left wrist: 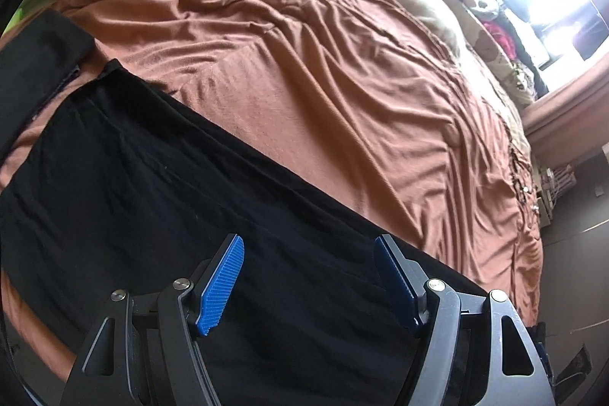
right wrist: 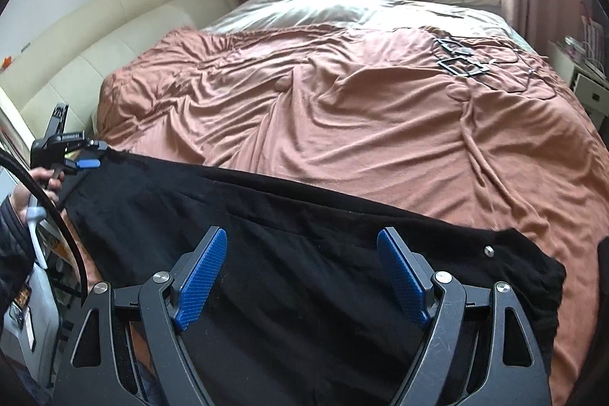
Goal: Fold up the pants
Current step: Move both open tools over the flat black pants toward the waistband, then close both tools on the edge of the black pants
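The black pants (right wrist: pixel 304 246) lie spread along the near edge of the bed (right wrist: pixel 342 109) – no fold made yet, seemingly. The left gripper (left wrist: pixel 308 280) and right gripper (right wrist: pixel 302 273) hover over the cloth, fingers apart and empty – next, each must pinch an edge.

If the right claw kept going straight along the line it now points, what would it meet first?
Most likely the black pants spread on the rust-brown bedspread. The right claw is open and angled down with only that cloth between and ahead of its fingers; how far above it cannot be judged.
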